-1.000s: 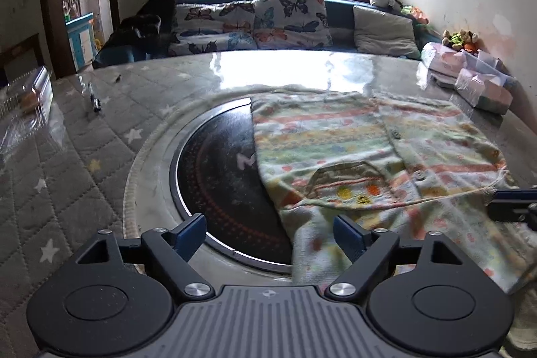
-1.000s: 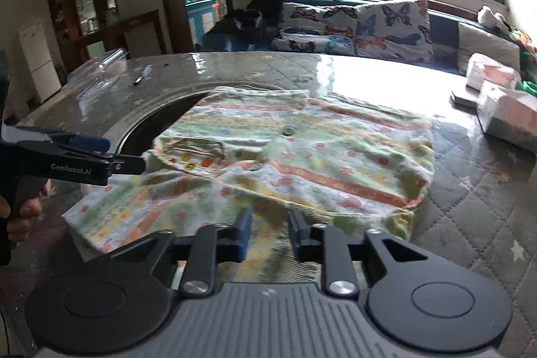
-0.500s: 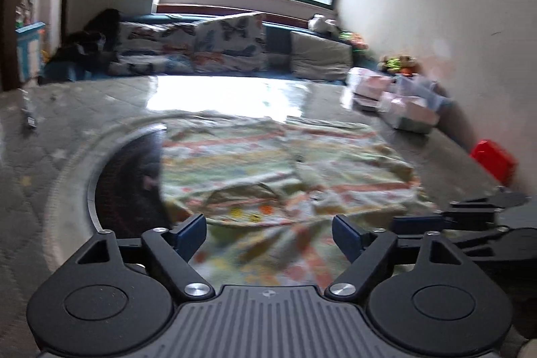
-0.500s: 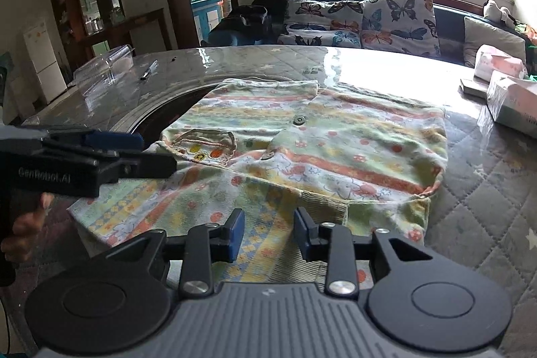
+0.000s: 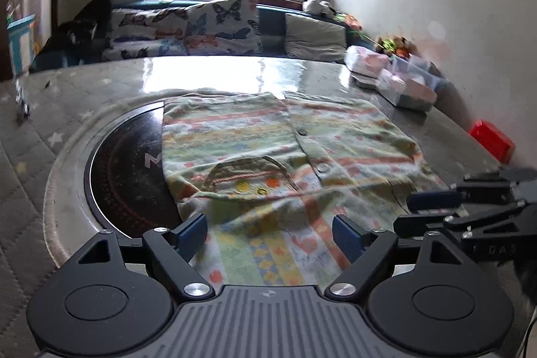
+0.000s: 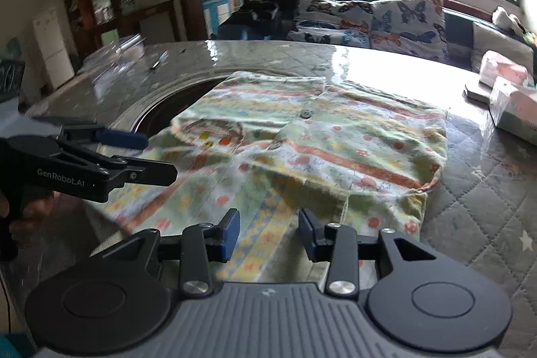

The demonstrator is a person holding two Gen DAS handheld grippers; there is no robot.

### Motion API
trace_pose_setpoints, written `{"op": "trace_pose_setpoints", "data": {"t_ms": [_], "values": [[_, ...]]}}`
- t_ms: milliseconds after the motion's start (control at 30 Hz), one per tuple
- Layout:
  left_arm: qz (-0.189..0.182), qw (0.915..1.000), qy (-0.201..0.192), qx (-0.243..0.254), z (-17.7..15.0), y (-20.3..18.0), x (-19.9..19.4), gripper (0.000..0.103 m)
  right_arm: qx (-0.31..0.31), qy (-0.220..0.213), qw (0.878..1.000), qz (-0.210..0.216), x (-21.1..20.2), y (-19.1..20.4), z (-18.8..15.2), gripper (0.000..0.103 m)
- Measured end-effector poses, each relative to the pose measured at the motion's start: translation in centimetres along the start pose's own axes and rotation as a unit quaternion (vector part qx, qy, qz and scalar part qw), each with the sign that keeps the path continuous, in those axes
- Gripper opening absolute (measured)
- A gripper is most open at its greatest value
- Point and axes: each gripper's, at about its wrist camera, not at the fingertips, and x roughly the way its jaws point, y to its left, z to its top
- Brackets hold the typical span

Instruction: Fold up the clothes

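Both tools gape empty, left tool (image 5: 270,232) and right tool (image 6: 268,232), over the shirt (image 5: 288,156).

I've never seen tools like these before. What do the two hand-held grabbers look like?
Both are matte black plastic. The left gripper and right gripper each have two fingers tipped with ribbed blue pads, silver screws, round discs and a ridged grey body. White lettering, "GenRobot.AI", marks the left one's side in the right wrist view.

bare table (image 6: 486,190) right of shirt (image 6: 302,143); boxes (image 6: 513,109) beyond.
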Motion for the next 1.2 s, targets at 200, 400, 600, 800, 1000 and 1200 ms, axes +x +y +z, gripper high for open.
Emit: {"op": "trace_pose_setpoints", "data": {"t_ms": [200,400,600,800,1000,1200], "values": [[0.019,0.9977,0.002,0.066,-2.0,-1.6,-1.0,0.085,-0.025,0.006,1.0,-0.003,-1.3,0.5,-0.9,0.04],[0.024,0.9975,0.004,0.066,-3.3,-1.3,-1.8,0.086,-0.016,0.005,1.0,-0.011,-3.0,0.1,-2.0,0.039],[0.027,0.9964,-0.004,0.08,-3.4,-1.1,-3.8,0.086,-0.007,0.004,1.0,-0.018,-4.4,-0.2,-2.8,0.039],[0.023,0.9925,-0.006,0.12,-3.9,-1.3,-5.8,0.086,-0.01,-0.013,1.0,-0.003,-4.5,0.2,-2.1,0.037],[0.012,0.9844,0.004,0.176,-5.4,-2.8,-5.9,0.086,0.0,0.003,1.0,0.002,-3.9,-0.4,-3.0,0.037],[-0.011,0.982,0.009,0.188,-5.8,-3.8,-5.1,0.086,0.016,0.008,1.0,-0.003,-5.2,-1.1,-4.1,0.037]]}}
